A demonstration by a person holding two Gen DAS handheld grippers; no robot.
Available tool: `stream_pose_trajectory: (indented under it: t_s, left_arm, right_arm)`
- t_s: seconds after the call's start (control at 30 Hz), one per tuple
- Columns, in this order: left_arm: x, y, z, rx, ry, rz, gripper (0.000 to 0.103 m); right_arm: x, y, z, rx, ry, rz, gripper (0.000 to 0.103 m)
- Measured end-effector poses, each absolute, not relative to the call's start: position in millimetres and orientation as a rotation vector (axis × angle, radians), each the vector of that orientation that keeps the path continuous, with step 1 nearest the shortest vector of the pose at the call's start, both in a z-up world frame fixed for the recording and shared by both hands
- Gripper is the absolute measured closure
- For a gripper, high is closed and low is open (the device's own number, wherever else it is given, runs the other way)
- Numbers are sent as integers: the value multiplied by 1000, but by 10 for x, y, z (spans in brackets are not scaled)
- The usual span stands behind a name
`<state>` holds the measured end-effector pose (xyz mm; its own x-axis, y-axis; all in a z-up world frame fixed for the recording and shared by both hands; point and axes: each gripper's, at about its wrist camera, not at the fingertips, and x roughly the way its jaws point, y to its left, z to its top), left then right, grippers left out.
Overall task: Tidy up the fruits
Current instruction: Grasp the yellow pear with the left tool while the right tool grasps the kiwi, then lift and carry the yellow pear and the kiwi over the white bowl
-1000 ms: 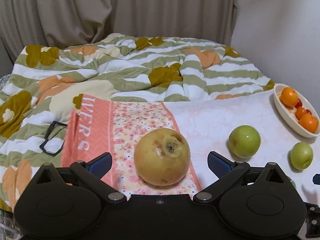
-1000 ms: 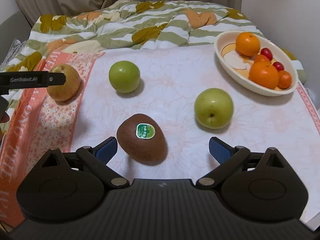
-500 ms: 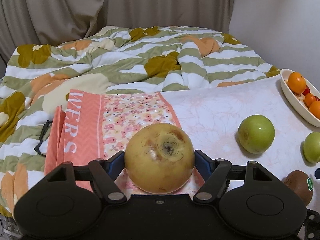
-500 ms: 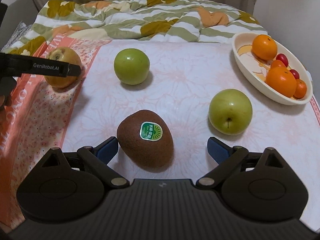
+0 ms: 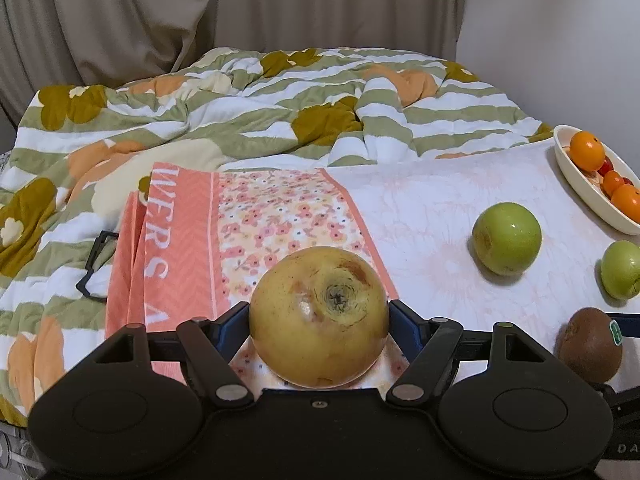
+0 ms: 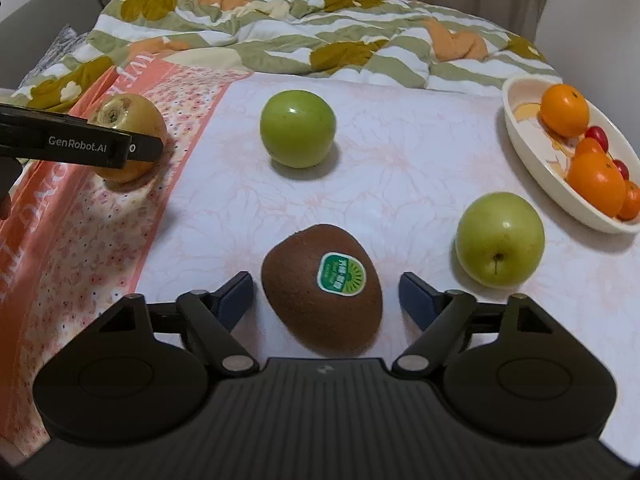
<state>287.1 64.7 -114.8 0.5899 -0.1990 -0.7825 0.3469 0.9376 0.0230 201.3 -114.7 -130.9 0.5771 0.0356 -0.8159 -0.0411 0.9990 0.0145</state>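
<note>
Closing the right hand-held gripper (image 6: 326, 294) around the kiwi (image 6: 322, 288) lying between its not-yet-touching pads on the bed's cloth, long axis slanting across the gap, while gripping the yellow pear (image 5: 319, 316) in the clenched left hand-held gripper (image 5: 319, 318) farther left.

The kiwi (image 6: 322, 288) has matt, fuzzy brown skin with a glossy paper-like sticker (image 6: 342, 273). The green apples (image 6: 297, 129) shine smooth. The yellow pear (image 5: 319, 318) looks dull and blemished. The quilt (image 5: 240, 112) is soft cloth, the bowl (image 6: 532, 160) glazed, the claws (image 6: 326, 294) matt black plastic.
</note>
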Motion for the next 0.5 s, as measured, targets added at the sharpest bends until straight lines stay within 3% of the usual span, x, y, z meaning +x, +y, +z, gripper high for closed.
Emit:
stream_pose_trajectory:
  t_s: [0.07,0.5]
  left_arm:
    - [2836,666,-1145,172,888,-318,26]
    - [2401,723,-834,103,806,-301,26]
  right_arm:
    - [2001,-1121,-1301,-26,939,61,28]
    - [1852,-1109,-1113,-40,891,91,30]
